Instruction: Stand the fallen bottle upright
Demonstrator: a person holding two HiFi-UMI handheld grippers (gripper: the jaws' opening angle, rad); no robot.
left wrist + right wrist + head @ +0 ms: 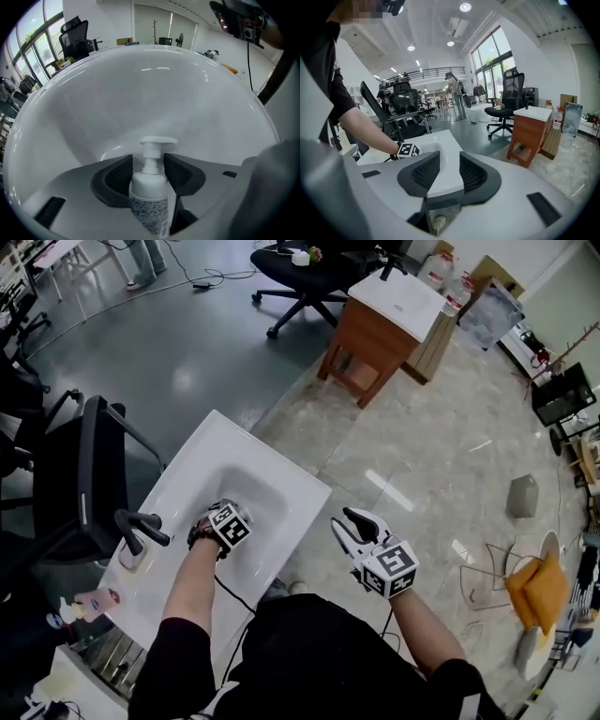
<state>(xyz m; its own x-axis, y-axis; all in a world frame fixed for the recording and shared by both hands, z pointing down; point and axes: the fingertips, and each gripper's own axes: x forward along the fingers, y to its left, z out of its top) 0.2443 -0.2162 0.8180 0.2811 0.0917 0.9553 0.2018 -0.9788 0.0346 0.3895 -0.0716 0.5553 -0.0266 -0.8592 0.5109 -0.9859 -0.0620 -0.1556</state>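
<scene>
A white pump bottle (150, 199) with a printed label sits lengthwise between the dark pads of my left gripper (149, 169), which is shut on its shoulder. Its pump head points away from the camera toward the white basin wall (140, 93). In the head view the left gripper (225, 529) reaches steeply down into the bowl of the white sink (281, 476), and its marker cube hides the bottle. My right gripper (354, 524) hangs over the floor just right of the sink. It is open, with nothing between its pads (425, 172).
A black faucet (141, 526) stands on the sink's left rim. A black office chair (84, 484) is close on the left. A pink-labelled bottle (94, 601) lies on the counter below the faucet. A wooden cabinet (384, 329) stands farther back on the tiled floor.
</scene>
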